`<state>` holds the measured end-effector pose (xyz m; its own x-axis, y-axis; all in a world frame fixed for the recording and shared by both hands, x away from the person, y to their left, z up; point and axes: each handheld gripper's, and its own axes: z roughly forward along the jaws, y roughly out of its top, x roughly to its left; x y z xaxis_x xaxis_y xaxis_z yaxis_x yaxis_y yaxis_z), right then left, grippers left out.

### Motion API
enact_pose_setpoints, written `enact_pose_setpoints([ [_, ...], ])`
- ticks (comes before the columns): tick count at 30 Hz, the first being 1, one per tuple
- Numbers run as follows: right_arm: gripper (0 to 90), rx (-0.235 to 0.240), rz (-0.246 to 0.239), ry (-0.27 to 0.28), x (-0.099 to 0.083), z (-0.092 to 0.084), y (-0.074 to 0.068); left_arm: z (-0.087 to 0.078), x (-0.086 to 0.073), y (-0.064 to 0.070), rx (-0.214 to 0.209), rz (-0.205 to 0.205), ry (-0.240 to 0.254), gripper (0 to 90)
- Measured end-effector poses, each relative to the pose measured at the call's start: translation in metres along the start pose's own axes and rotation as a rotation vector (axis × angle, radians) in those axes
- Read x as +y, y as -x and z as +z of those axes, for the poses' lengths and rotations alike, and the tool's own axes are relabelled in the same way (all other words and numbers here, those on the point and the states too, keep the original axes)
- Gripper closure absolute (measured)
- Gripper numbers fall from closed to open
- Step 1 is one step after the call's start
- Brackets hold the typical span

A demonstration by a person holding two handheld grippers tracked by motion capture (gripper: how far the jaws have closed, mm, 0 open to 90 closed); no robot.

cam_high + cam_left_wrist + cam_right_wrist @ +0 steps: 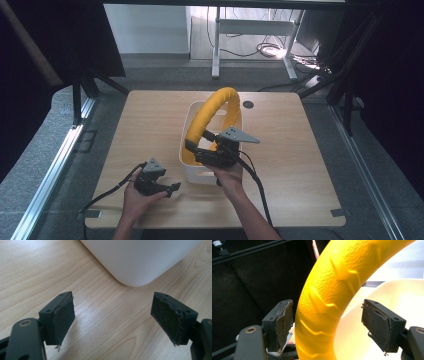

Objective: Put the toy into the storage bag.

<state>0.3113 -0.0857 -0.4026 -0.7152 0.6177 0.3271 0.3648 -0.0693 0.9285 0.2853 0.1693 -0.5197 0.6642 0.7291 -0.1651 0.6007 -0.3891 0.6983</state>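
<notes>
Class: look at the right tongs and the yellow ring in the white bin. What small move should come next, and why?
Probably close the right tongs: their jaws stand open on either side of the yellow ring, which rises from the white bin, not yet gripped.

A light wooden counter (150,125) with rounded corners stands on grey carpet (45,150). A small dark round hole (248,104) sits near its far edge. Beyond it, a white desk frame (216,45) stands over tangled cables (270,50). Black curtains (395,75) hang at both sides.

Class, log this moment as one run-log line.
left gripper: open, on table | right gripper: open around yellow ring | ring: standing in white bin
</notes>
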Motion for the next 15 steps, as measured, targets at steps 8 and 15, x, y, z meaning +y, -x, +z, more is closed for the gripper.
enact_pose_setpoints([
  [8,26.6,0.008,-0.058,-0.011,0.006,-0.029,0.016,-0.001,0.000,0.000,0.007,0.001,0.002,19.4],
  [15,31.6,-0.010,-0.105,0.021,0.005,-0.066,0.040,-0.001,-0.001,0.001,0.013,0.002,-0.005,19.3],
])
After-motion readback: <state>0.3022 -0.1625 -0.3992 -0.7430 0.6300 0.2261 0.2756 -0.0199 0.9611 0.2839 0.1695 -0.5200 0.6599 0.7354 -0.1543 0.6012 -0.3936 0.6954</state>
